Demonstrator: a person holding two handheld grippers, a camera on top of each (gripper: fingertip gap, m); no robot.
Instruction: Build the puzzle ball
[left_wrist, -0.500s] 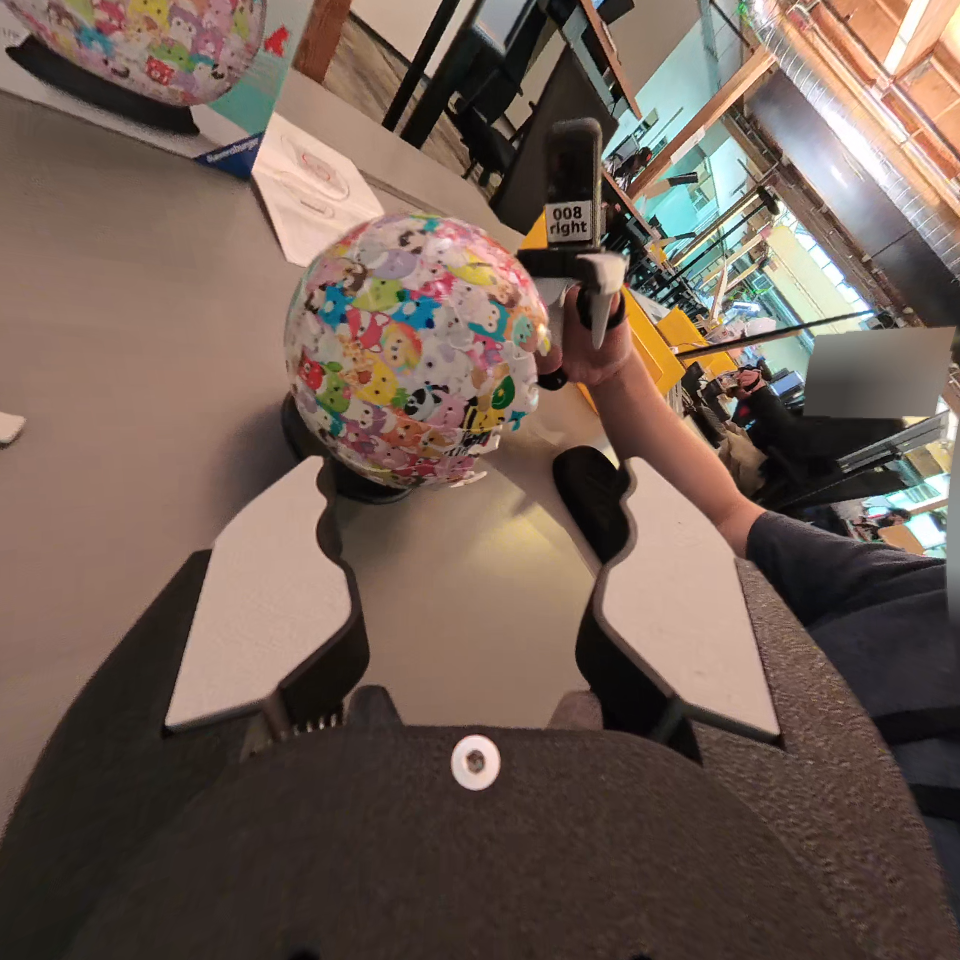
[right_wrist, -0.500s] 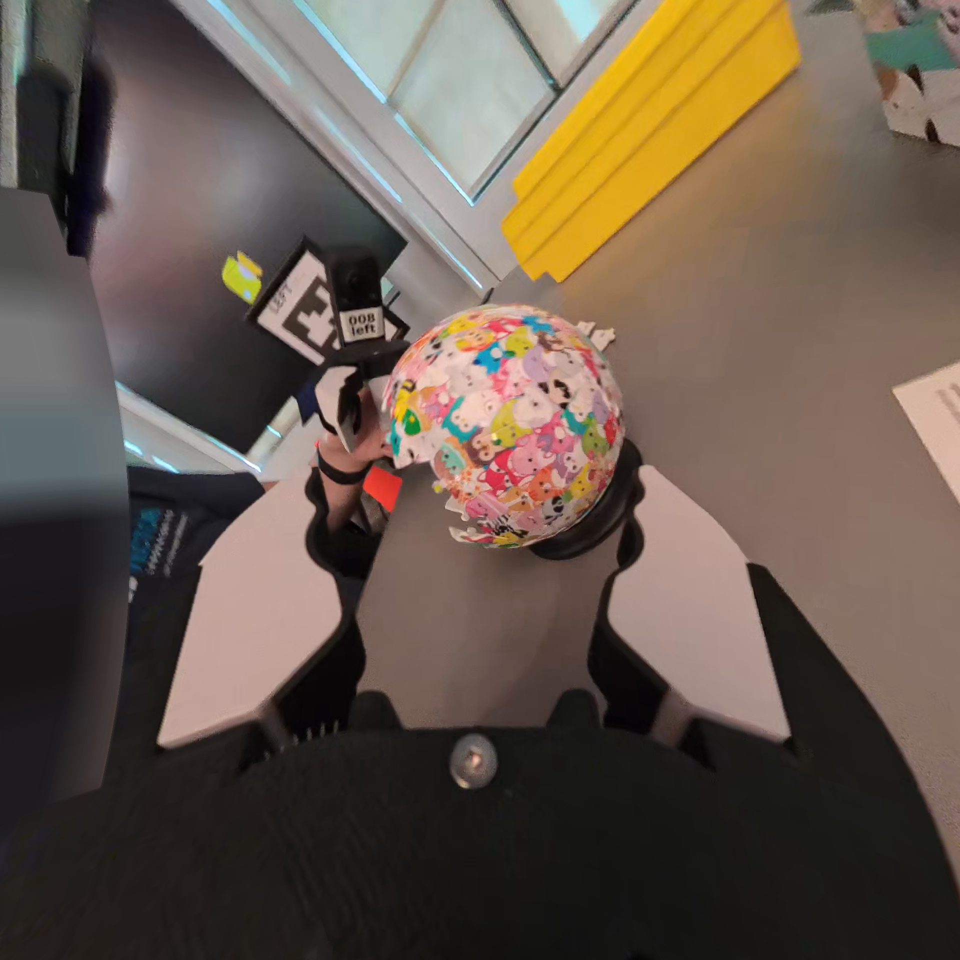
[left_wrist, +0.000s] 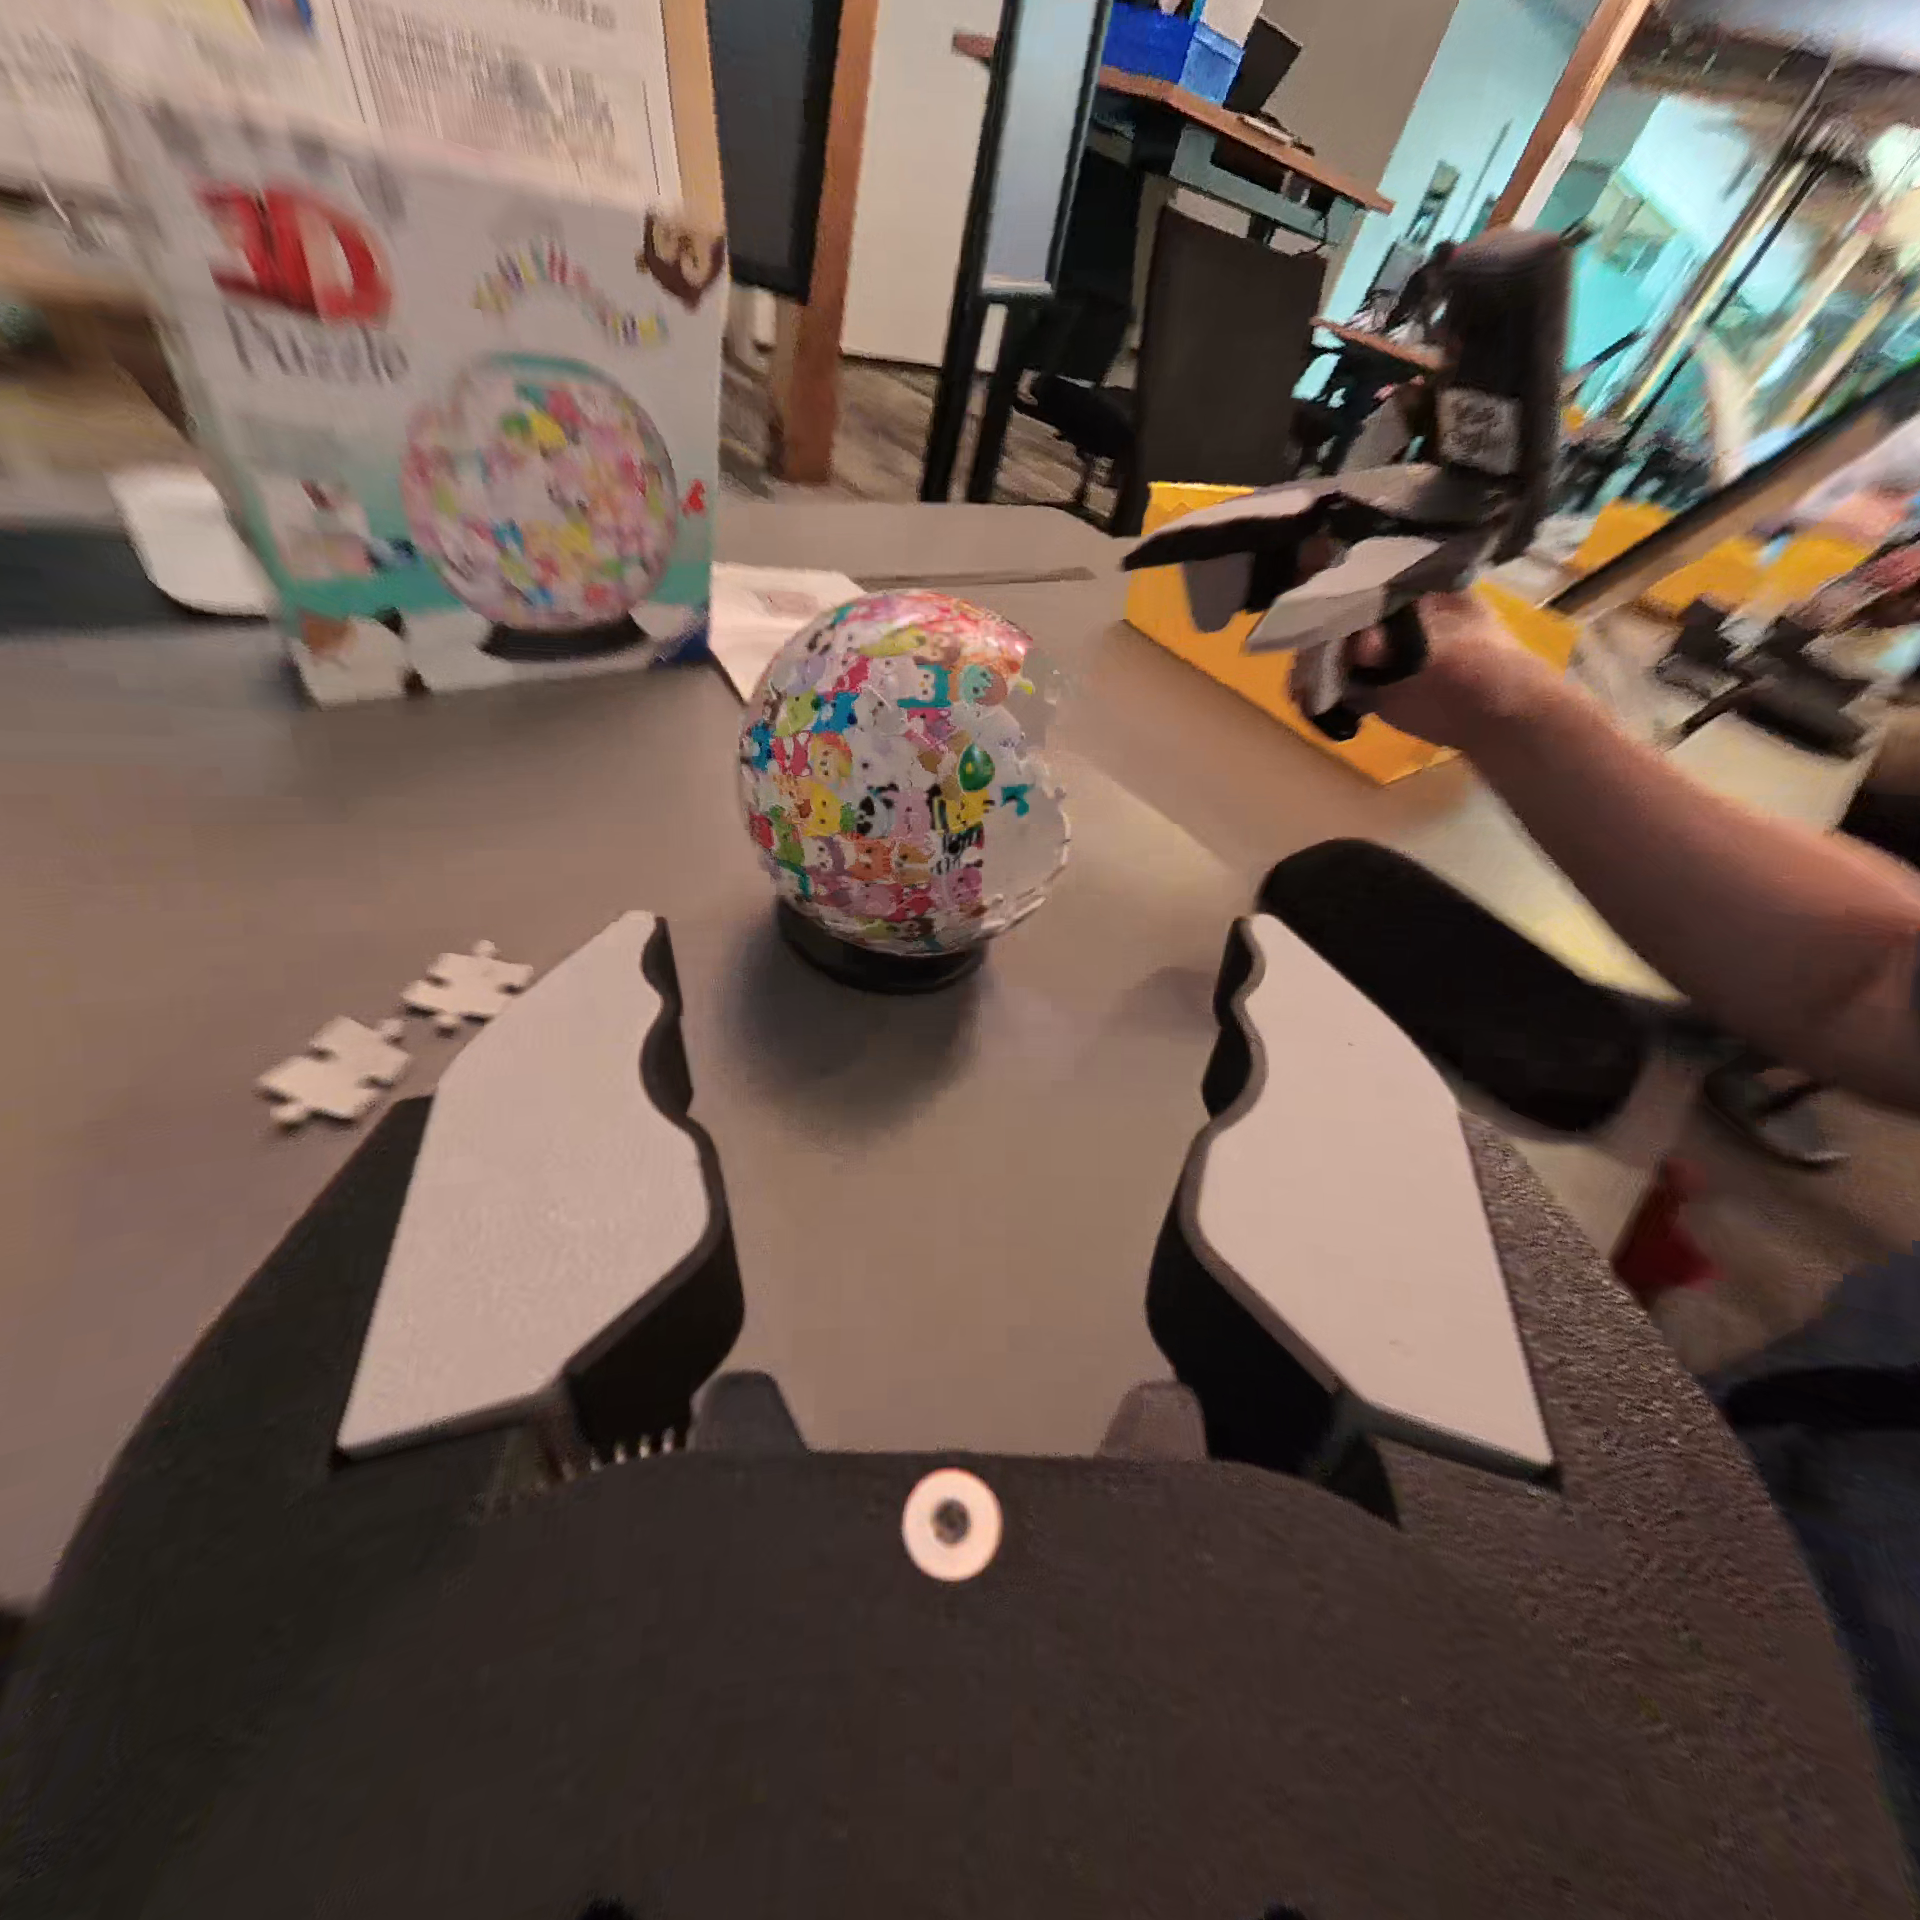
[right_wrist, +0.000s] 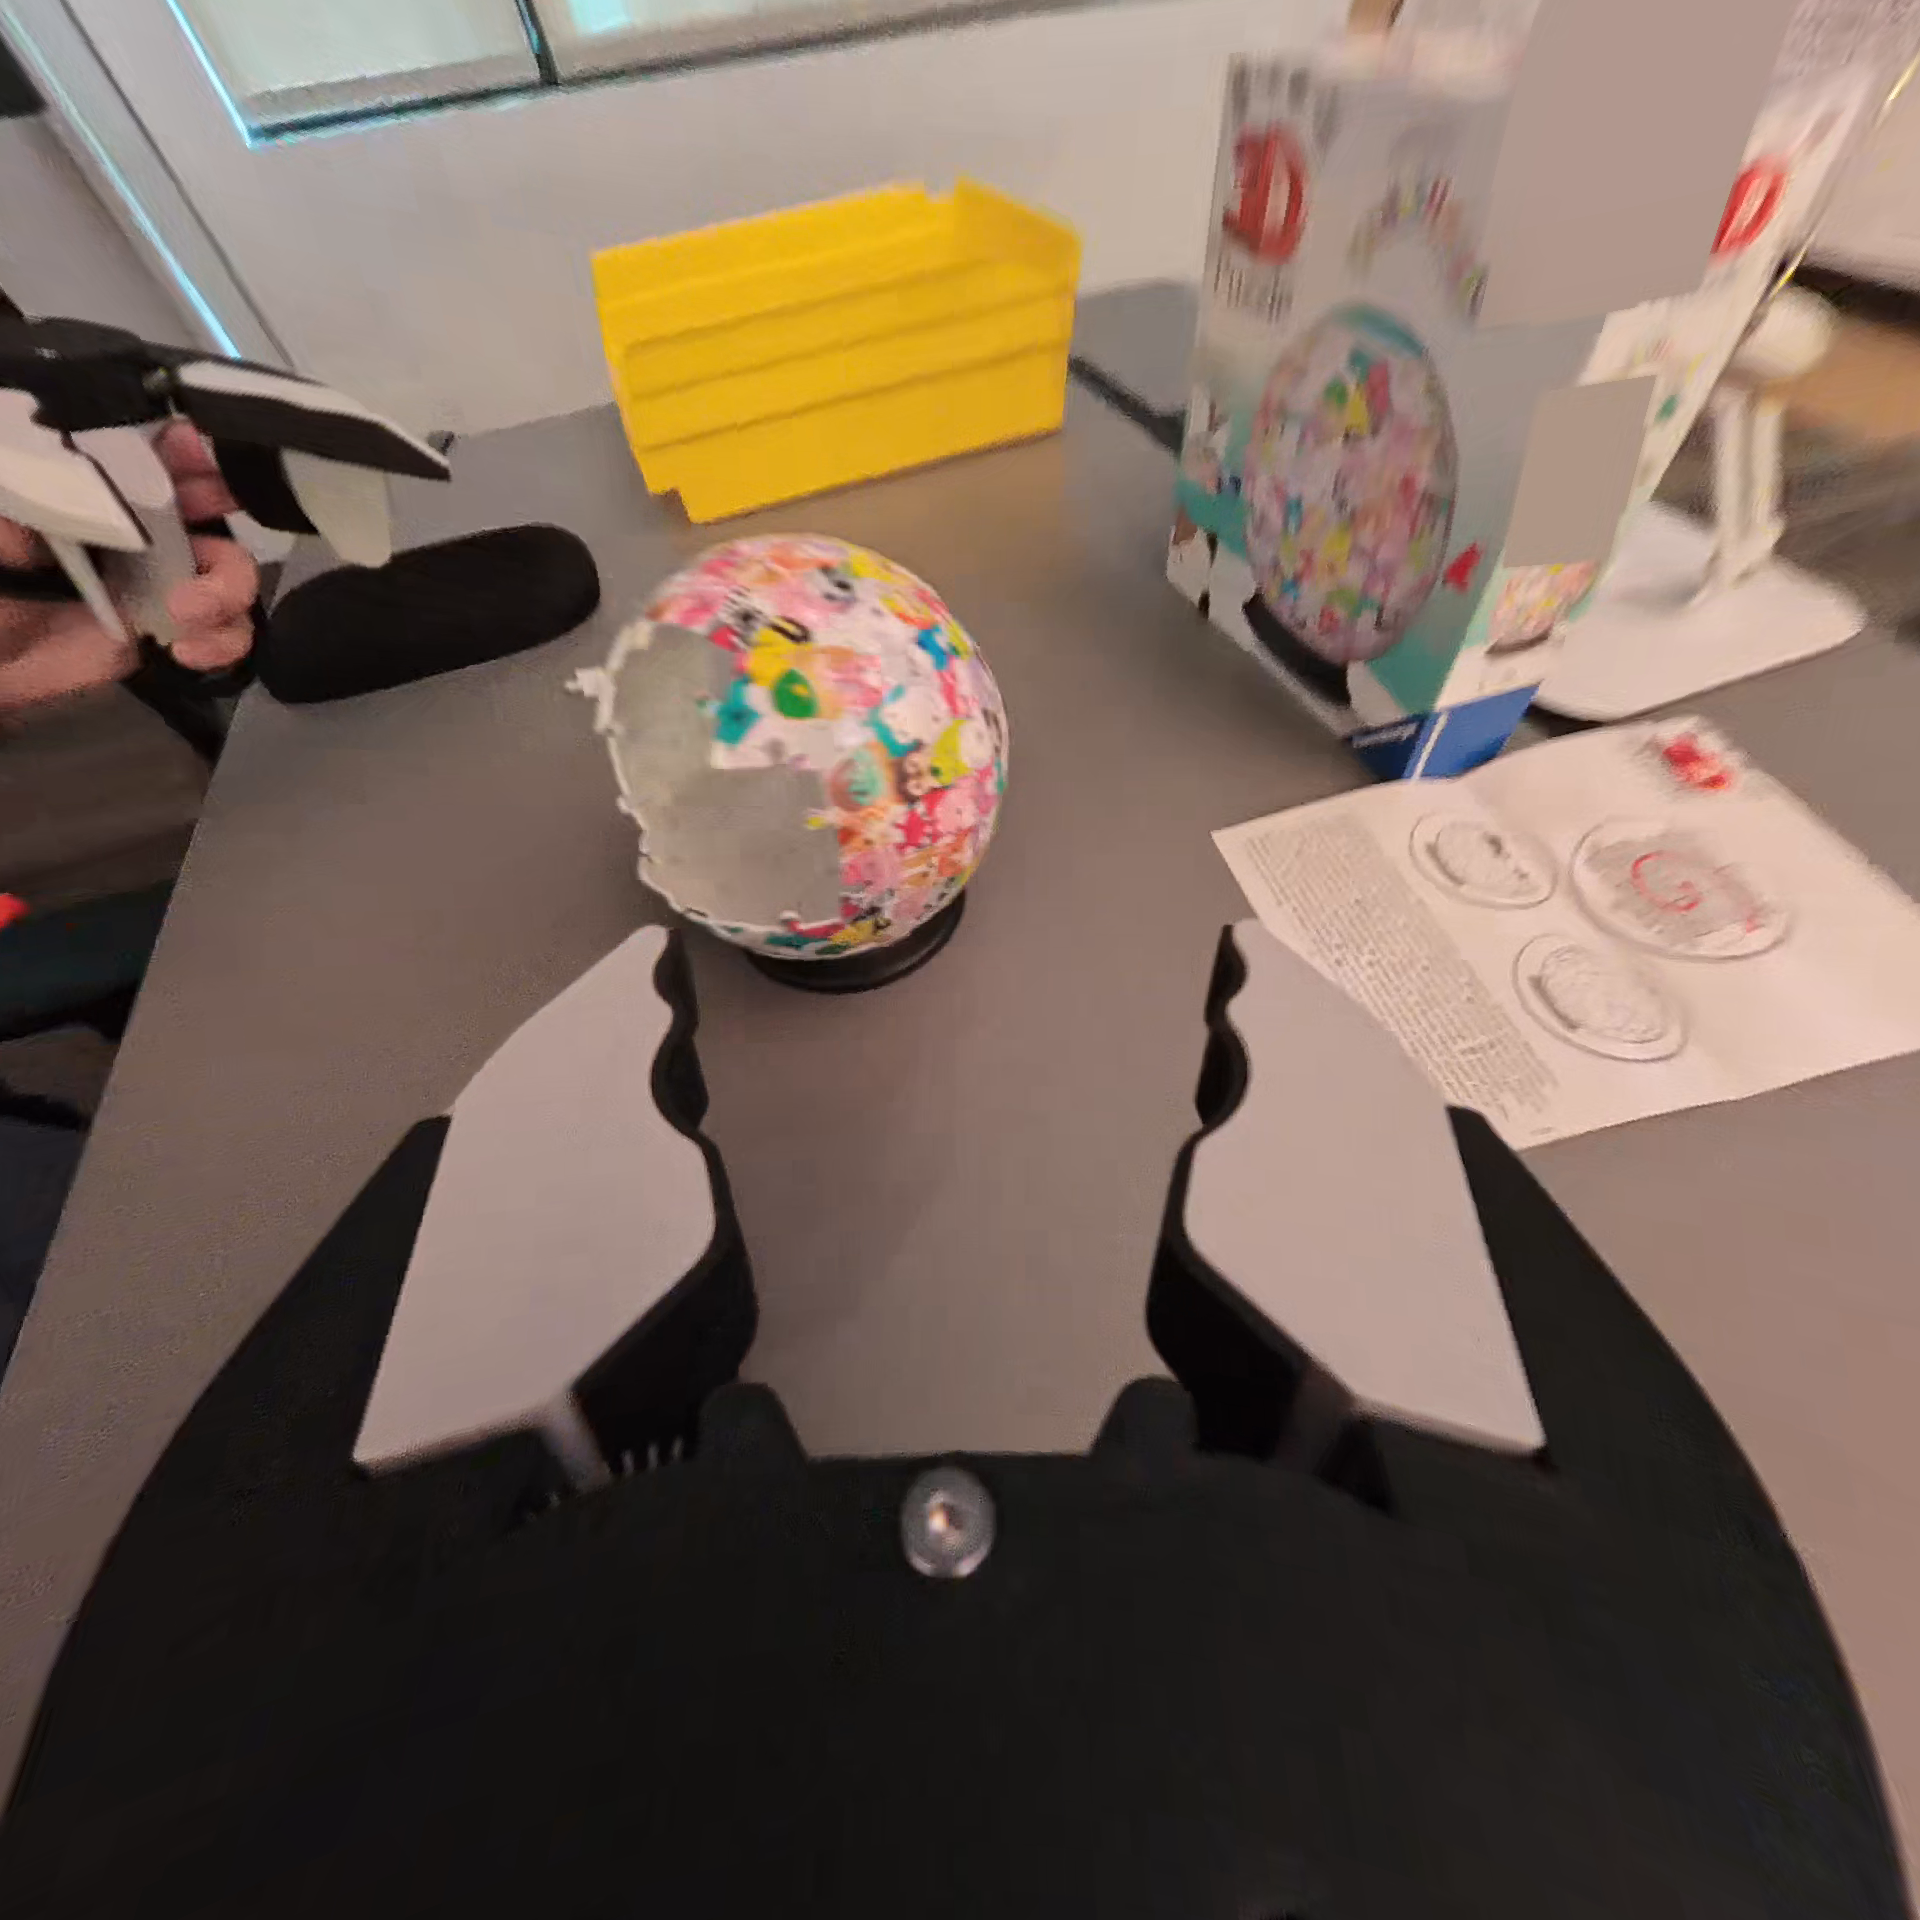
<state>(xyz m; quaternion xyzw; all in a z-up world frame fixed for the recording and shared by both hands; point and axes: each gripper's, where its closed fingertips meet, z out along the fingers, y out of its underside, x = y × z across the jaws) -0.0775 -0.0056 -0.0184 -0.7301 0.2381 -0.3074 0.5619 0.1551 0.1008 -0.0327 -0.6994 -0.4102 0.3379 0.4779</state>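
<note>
While unfinished, the multicoloured spherical puzzle ball (right_wrist: 821, 748) sits mid-frame on its black ring stand (right_wrist: 852, 961).
Both the left gripper (left_wrist: 945, 997) and the right gripper (right_wrist: 940, 997) gape empty; two white, seemingly loose pieces (left_wrist: 395, 1029) lie at centre left.

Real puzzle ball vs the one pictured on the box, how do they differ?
The puzzle ball on its black stand has an open gap showing its grey inside; the ball pictured on the box is whole. The real ball is a solid object on the table, the pictured one flat print. Both show the same colourful pattern and a black stand.

Open office: desks (left_wrist: 1226, 135), glass partitions (left_wrist: 1766, 260)
</note>
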